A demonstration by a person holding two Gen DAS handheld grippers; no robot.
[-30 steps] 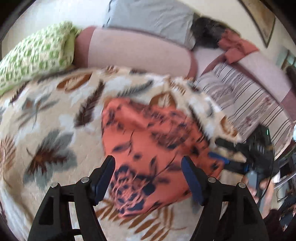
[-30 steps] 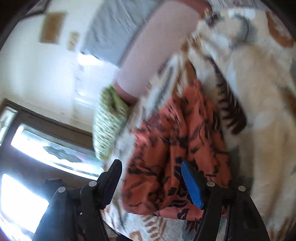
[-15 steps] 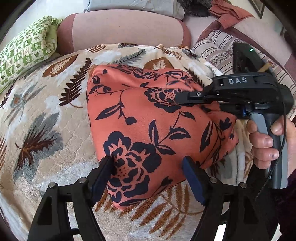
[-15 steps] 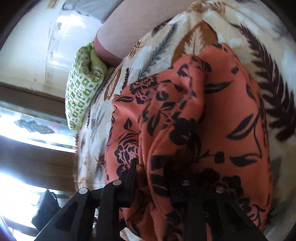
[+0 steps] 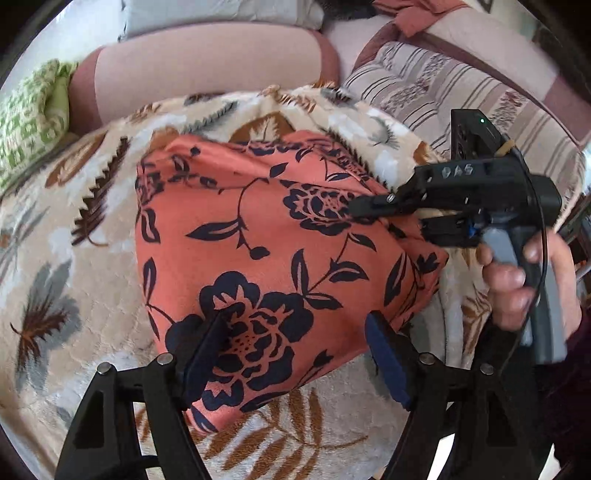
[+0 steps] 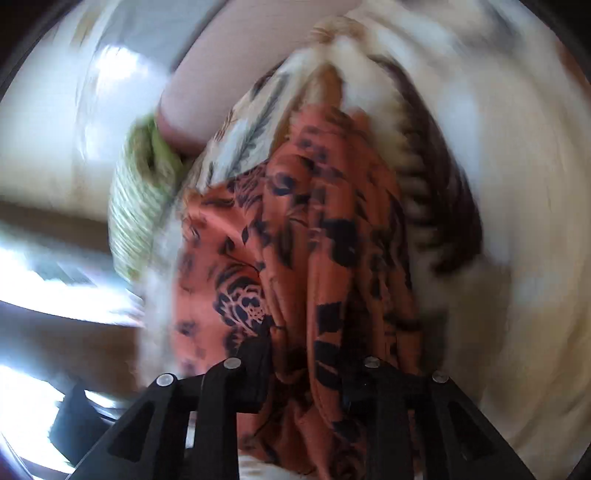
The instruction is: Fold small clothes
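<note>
An orange garment [image 5: 258, 236] with dark blue flowers lies folded on a leaf-patterned blanket [image 5: 74, 258]. My left gripper [image 5: 295, 350] hangs open over its near edge, one finger on either side of a big flower. My right gripper [image 5: 391, 219], held by a hand [image 5: 517, 280], reaches in from the right at the garment's right edge. In the blurred right wrist view a bunched fold of the garment [image 6: 325, 258] fills the gap of the right gripper [image 6: 306, 369] and touches both fingers, while the jaws are opening.
A pink sofa back [image 5: 207, 62] rises behind the blanket. A green patterned cushion [image 5: 29, 122] lies at the left and a striped cushion [image 5: 443, 96] at the right. A rust cloth [image 5: 417, 18] lies on the sofa top.
The right gripper, open beside the garment a second ago, closed on its right edge and has widened a little. The left gripper came down closer to the near edge.
</note>
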